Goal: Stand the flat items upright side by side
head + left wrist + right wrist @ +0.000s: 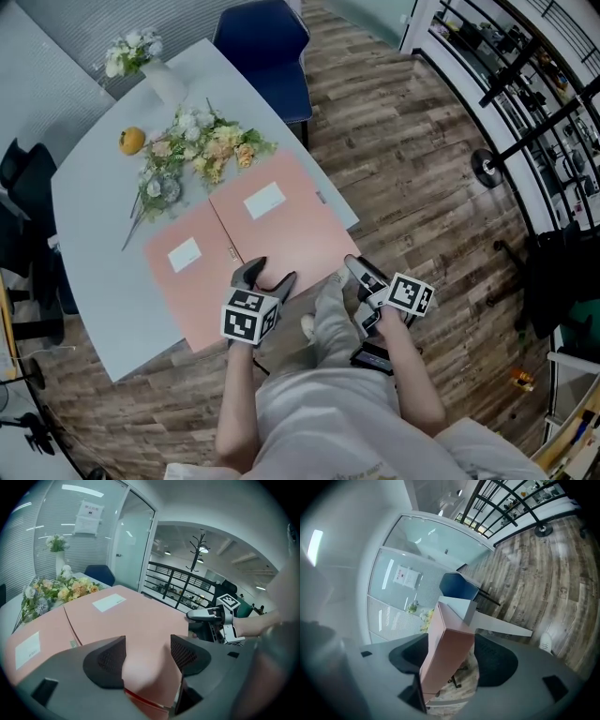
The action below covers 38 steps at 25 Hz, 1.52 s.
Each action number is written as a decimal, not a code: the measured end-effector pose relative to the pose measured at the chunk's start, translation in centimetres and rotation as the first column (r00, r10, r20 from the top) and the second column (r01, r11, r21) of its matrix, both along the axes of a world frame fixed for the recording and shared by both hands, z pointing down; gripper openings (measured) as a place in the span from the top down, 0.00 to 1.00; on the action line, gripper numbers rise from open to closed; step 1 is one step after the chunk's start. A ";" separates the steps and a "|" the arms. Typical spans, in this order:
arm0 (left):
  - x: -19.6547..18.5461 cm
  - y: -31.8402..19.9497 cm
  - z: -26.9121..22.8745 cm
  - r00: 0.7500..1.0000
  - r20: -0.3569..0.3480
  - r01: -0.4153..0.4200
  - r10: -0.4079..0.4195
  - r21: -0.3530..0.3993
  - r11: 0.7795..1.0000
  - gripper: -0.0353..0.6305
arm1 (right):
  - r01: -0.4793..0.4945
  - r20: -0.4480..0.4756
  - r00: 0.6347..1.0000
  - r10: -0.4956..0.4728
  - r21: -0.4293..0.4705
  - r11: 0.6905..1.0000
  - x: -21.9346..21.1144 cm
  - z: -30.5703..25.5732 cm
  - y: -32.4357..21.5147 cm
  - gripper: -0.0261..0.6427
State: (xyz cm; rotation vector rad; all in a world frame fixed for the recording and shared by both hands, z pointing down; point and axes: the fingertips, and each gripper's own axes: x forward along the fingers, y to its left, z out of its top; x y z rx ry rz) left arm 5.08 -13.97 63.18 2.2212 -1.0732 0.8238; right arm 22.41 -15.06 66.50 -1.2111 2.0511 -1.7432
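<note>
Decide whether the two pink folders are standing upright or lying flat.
Lying flat: both pink folders rest broad side down on the table, white labels facing up.

No wording we can read, a white label (264, 200) on the pink file box (300, 239) just ahead of the left gripper (267, 275) too small for us, a second label (184, 254) on the second box (183, 295) likewise, posted sheet (89, 517) on the glass wall (51, 527) far beyond only blurred lines

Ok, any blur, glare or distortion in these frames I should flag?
Head view: even light, sharp, no glare on the pink folders. Left gripper view: fisheye bend, dark corners, folder edge by the left tongs blurred. Right gripper view: floorboards curve strongly, left side dim and hazy.
</note>
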 end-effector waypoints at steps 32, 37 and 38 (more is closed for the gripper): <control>-0.7 0.0 1.9 0.991 0.130 -0.017 0.020 -0.025 1.000 0.52 | 0.018 0.085 0.996 -0.018 0.001 1.000 -0.7 1.2 -1.0 0.50; -0.7 -0.1 1.9 0.992 0.128 -0.017 0.021 -0.028 0.999 0.52 | 0.023 0.074 0.997 -0.024 0.009 1.000 -0.7 0.8 -1.1 0.50; -0.7 -0.1 1.9 0.992 0.128 -0.018 0.021 -0.030 0.999 0.52 | 0.024 0.070 0.997 -0.024 0.011 1.000 -0.6 0.7 -1.1 0.50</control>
